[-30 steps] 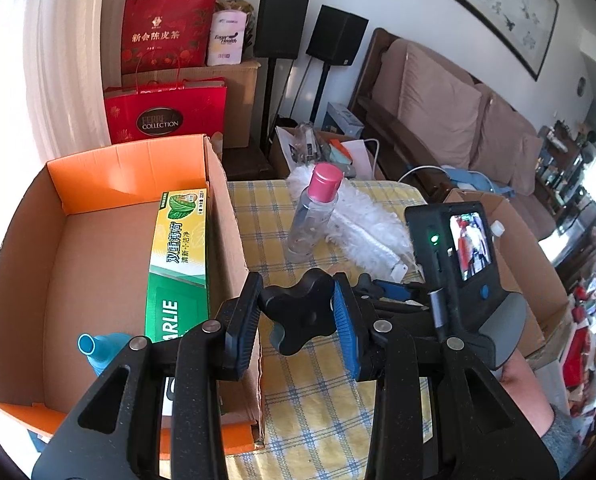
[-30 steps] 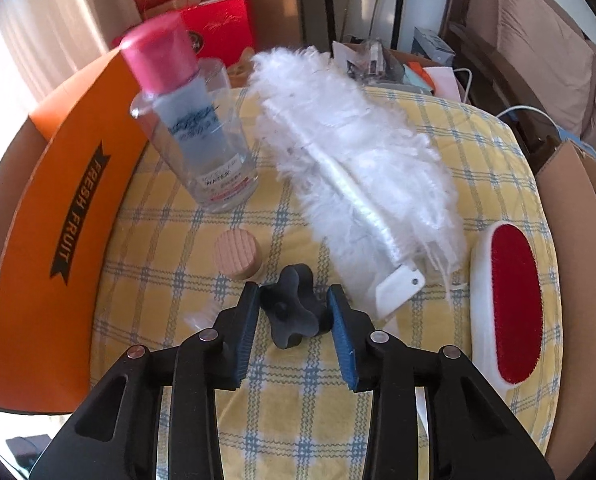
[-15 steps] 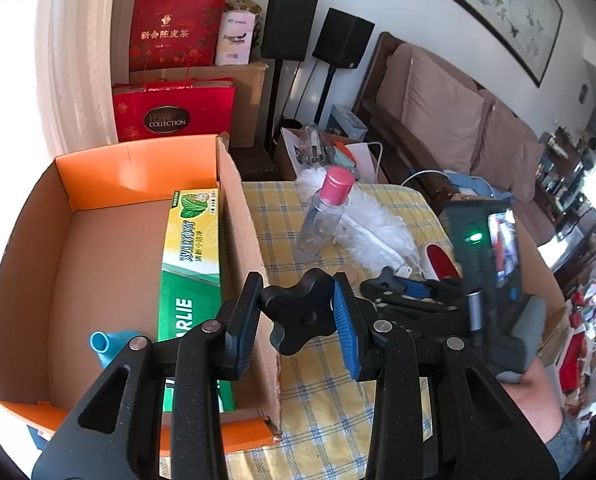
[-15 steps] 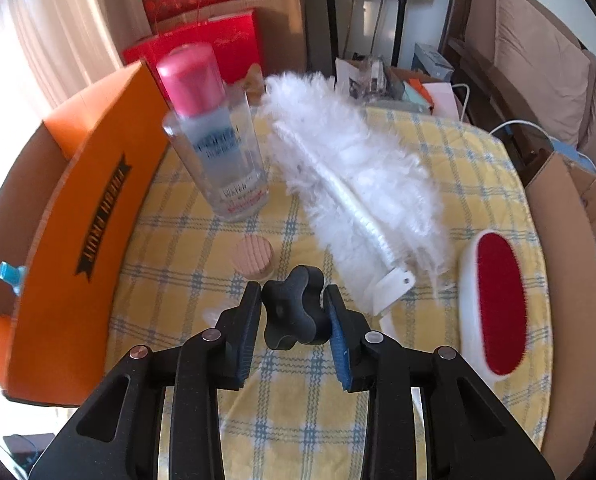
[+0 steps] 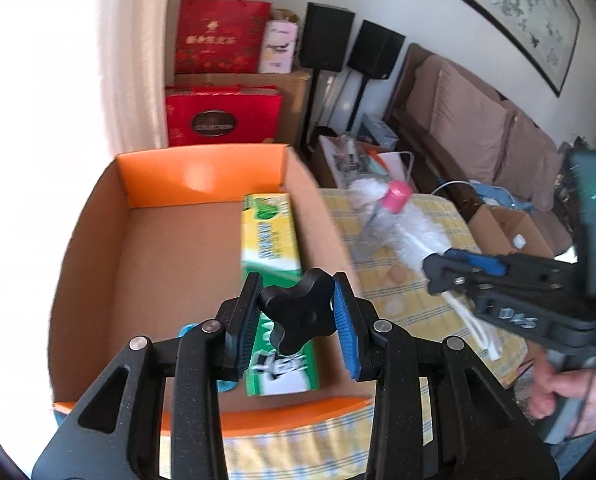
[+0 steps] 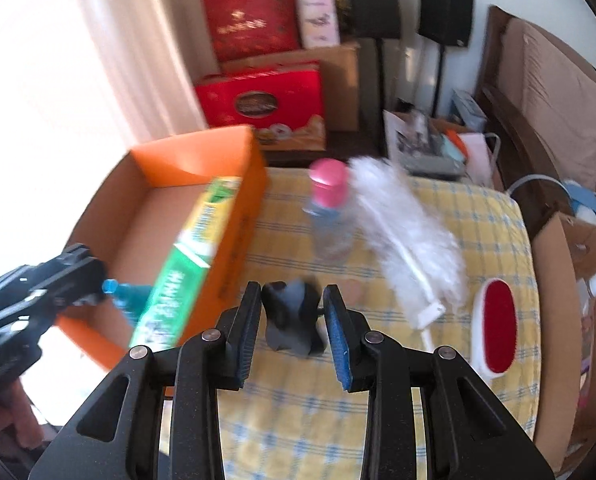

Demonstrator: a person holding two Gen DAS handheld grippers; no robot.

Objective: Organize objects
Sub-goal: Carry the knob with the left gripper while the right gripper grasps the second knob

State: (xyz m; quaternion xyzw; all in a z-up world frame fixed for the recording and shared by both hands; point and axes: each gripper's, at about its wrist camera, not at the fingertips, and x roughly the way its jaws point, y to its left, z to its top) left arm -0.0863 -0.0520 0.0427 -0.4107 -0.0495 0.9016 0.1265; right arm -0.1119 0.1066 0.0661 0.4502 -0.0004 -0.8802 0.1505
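My left gripper (image 5: 296, 300) is shut on a black star-shaped knob (image 5: 298, 322) and hangs over the orange cardboard box (image 5: 202, 172). In the box lie a green and yellow toothpaste carton (image 5: 270, 240) and a blue-capped bottle (image 6: 122, 290). My right gripper (image 6: 292, 304) is shut on a second black knob (image 6: 294, 322), held above the yellow checked tablecloth (image 6: 457, 400) just right of the box (image 6: 202, 156). In the left wrist view the right gripper (image 5: 457, 270) shows at the right, with a person's hand (image 5: 557, 392) below it.
On the cloth stand a clear bottle with a pink cap (image 6: 331, 216), a white feather duster (image 6: 401, 224), a red lint brush (image 6: 495, 328) and a small round wooden lid (image 5: 395, 276). An open carton (image 6: 569, 264) sits right of the table. Red gift bags (image 6: 258, 100) stand behind.
My right gripper closed on the knob and lifted it off the cloth, towards the box. My left gripper carried its knob leftwards over the box.
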